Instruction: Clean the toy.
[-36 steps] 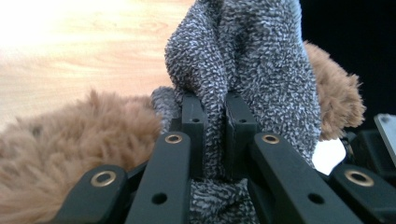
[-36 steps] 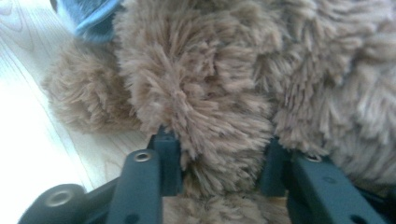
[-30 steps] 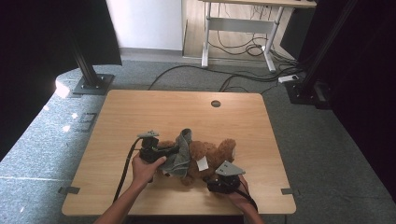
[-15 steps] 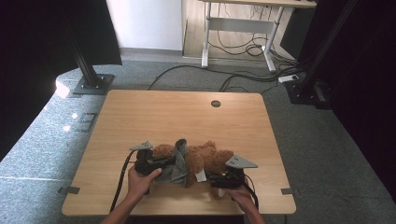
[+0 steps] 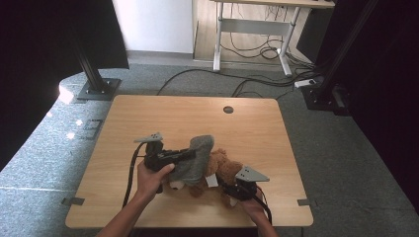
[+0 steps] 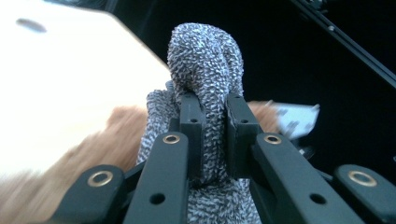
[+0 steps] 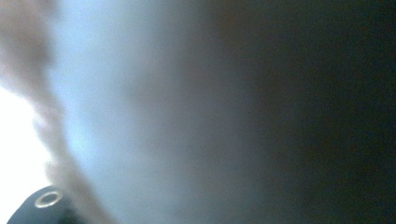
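Observation:
A brown teddy bear [image 5: 226,169] lies near the table's front edge, with a white tag [image 5: 211,180] on it. A grey knit garment [image 5: 198,157] covers its left part and bulges upward. My left gripper [image 5: 190,154] is shut on a fold of this grey knit [image 6: 205,60], pinched between both fingers [image 6: 191,121]. The bear's brown fur [image 6: 107,135] shows blurred behind it. My right gripper [image 5: 232,190] presses against the bear's lower right side. Its own view is a close blur of fur, with one jaw link [image 7: 46,200] at the bottom left.
The wooden table [image 5: 197,118] has a round cable hole [image 5: 228,109] at the back. Black stand bases sit on the grey carpet at the left [image 5: 96,89] and right [image 5: 321,96]. A white desk frame with cables [image 5: 252,44] stands behind.
The bear and both grippers slid a little toward the near edge, then back. The grey knit now stands higher and fuller over the bear, still pinched by the left gripper.

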The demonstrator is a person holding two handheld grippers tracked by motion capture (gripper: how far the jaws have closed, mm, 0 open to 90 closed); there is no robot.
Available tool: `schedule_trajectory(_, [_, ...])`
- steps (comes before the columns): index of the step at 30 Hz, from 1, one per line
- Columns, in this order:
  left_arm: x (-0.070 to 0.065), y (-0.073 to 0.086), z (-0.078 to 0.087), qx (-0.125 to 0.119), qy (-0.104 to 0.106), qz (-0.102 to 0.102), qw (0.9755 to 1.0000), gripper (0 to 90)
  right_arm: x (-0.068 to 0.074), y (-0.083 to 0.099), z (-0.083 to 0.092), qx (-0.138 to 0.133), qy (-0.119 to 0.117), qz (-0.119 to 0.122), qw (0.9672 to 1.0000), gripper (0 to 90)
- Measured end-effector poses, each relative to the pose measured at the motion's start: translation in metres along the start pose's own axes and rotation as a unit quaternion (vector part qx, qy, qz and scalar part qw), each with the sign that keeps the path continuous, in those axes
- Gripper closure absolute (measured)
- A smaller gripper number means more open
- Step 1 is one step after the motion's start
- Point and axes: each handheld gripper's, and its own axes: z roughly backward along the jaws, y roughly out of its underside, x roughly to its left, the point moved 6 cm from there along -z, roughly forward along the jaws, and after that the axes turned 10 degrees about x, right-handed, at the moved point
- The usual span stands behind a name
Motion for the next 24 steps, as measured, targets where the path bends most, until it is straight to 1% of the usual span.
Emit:
schedule_trajectory(1, [-0.005, -0.008, -0.004, -0.001, 0.003, -0.005, 1.0, 79.4, 0.0, 0.0, 0.0, 0.0, 0.0, 0.002, 1.0, 55.5])
schedule_trajectory(2, [-0.01, -0.014, -0.011, 0.003, 0.006, -0.009, 0.9999, 79.4, 0.0, 0.0, 0.0, 0.0, -0.001, 0.001, 1.0, 55.5])
schedule_trajectory(4, [-0.017, -0.019, -0.029, 0.029, 0.007, -0.016, 0.9994, 79.1, 0.0, 0.001, 0.0, 0.0, 0.0, 0.0, 1.0, 55.4])
schedule_trajectory(5, [-0.019, -0.018, -0.04, 0.048, 0.003, -0.021, 0.9986, 79.0, 0.0, 0.001, 0.0, -0.001, 0.0, 0.002, 1.0, 55.3])
schedule_trajectory(6, [-0.019, -0.015, -0.051, 0.068, -0.003, -0.024, 0.9974, 78.8, -0.001, 0.001, 0.0, -0.001, 0.001, 0.003, 1.0, 55.3])
schedule_trajectory(7, [-0.017, -0.009, -0.062, 0.089, -0.009, -0.023, 0.9957, 78.7, -0.001, 0.001, 0.0, -0.001, 0.002, 0.003, 1.0, 55.3])
schedule_trajectory(9, [-0.01, 0.006, -0.083, 0.133, -0.025, -0.021, 0.9905, 78.6, -0.002, 0.002, 0.0, 0.001, 0.005, 0.002, 1.0, 55.3])
schedule_trajectory(10, [-0.005, 0.013, -0.089, 0.141, -0.027, -0.017, 0.9895, 78.6, -0.002, 0.003, 0.0, 0.004, 0.008, 0.001, 1.0, 55.5])
schedule_trajectory(11, [0.0, 0.019, -0.091, 0.142, -0.024, -0.006, 0.9896, 78.8, -0.002, 0.005, 0.0, 0.007, 0.013, 0.002, 0.9999, 55.7])
schedule_trajectory(12, [0.004, 0.022, -0.092, 0.14, -0.018, 0.005, 0.99, 79.0, -0.004, 0.006, -0.001, 0.012, 0.017, 0.005, 0.9998, 56.0])
schedule_trajectory(14, [0.011, 0.026, -0.087, 0.135, -0.015, 0.014, 0.9906, 79.4, -0.005, 0.008, -0.001, 0.014, 0.021, 0.006, 0.9997, 56.7])
schedule_trajectory(16, [0.014, 0.029, -0.081, 0.133, -0.022, 0.013, 0.9908, 79.5, -0.004, 0.007, -0.001, 0.013, 0.024, 0.009, 0.9996, 57.4])
schedule_trajectory(19, [0.017, 0.033, -0.07, 0.129, -0.036, 0.0, 0.991, 79.6, -0.004, 0.006, -0.001, 0.012, 0.023, 0.01, 0.9996, 59.1])
schedule_trajectory(22, [0.022, 0.036, -0.056, 0.12, -0.039, 0.004, 0.992, 79.4, -0.004, 0.006, 0.0, 0.008, 0.013, 0.009, 0.9998, 60.9])
schedule_trajectory(24, [0.027, 0.036, -0.045, 0.11, -0.046, 0.008, 0.9928, 79.3, -0.005, 0.007, 0.0, 0.007, 0.008, 0.009, 0.9999, 61.5])
